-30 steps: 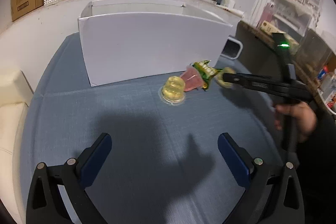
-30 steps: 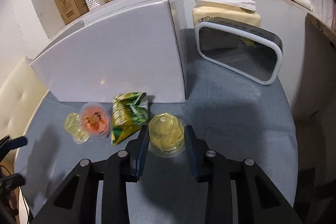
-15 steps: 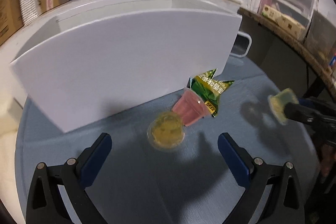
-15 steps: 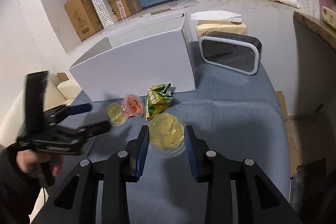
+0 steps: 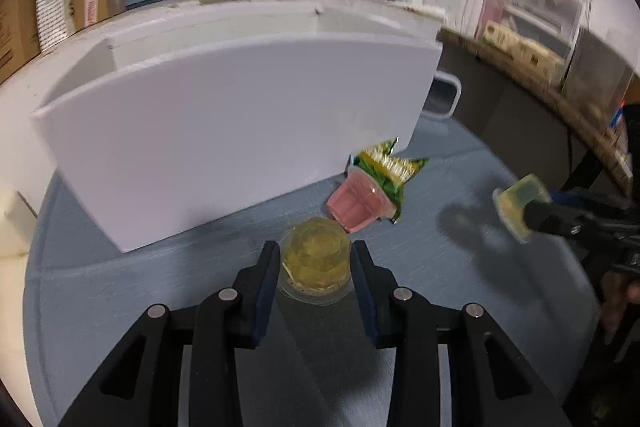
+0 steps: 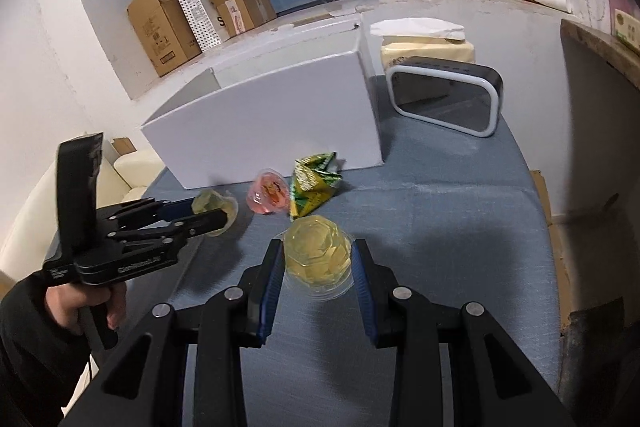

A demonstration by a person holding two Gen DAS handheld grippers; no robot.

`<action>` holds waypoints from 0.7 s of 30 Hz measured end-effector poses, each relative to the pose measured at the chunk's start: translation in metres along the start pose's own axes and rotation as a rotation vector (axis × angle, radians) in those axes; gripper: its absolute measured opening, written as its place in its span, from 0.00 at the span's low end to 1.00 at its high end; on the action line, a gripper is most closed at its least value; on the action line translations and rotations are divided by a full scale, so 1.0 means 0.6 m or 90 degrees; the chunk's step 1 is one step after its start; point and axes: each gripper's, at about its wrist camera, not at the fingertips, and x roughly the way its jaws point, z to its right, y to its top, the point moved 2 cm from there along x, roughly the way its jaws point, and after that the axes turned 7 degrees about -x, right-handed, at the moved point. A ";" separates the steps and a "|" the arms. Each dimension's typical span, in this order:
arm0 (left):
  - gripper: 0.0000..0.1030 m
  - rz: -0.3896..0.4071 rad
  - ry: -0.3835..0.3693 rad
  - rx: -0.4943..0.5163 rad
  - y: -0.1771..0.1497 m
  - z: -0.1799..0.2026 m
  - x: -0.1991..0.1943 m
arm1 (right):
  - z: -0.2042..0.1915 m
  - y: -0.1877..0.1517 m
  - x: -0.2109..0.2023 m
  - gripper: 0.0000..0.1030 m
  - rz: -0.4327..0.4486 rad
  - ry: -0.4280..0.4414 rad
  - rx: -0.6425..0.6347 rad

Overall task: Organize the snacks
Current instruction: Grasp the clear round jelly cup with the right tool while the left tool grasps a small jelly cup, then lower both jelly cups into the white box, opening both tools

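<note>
My left gripper (image 5: 315, 263) is shut on a yellow jelly cup (image 5: 316, 261) that rests on the blue-grey table; it also shows in the right wrist view (image 6: 214, 207). My right gripper (image 6: 318, 259) is shut on a second yellow jelly cup (image 6: 318, 257) and holds it above the table; this cup also shows in the left wrist view (image 5: 518, 205). A pink jelly cup (image 5: 358, 201) lies on its side next to a green snack packet (image 5: 390, 169), both in front of the open white box (image 5: 224, 123).
A grey-and-white mirror-like device (image 6: 444, 99) stands right of the box (image 6: 276, 131), with a tissue pack (image 6: 426, 45) behind it. Cardboard boxes (image 6: 168, 27) line the window ledge. A cream cushion (image 5: 12, 223) lies at the table's left edge.
My left gripper has moved forward and closed on the yellow jelly cup on the table. My right gripper has lifted its jelly cup higher and back from the other snacks.
</note>
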 end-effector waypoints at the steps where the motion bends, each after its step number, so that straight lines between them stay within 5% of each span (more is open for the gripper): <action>1: 0.39 0.008 0.000 -0.003 -0.001 -0.003 -0.012 | -0.006 0.003 -0.001 0.36 0.005 0.004 -0.004; 10: 0.39 0.117 0.011 -0.035 0.052 -0.040 -0.142 | -0.068 0.068 0.008 0.36 0.032 0.043 -0.047; 13: 0.39 0.143 0.018 -0.045 0.091 -0.053 -0.156 | -0.086 0.122 0.004 0.36 0.065 0.061 -0.053; 21: 0.39 0.177 0.034 -0.057 0.208 -0.082 -0.126 | -0.098 0.269 0.036 0.36 0.121 0.004 -0.103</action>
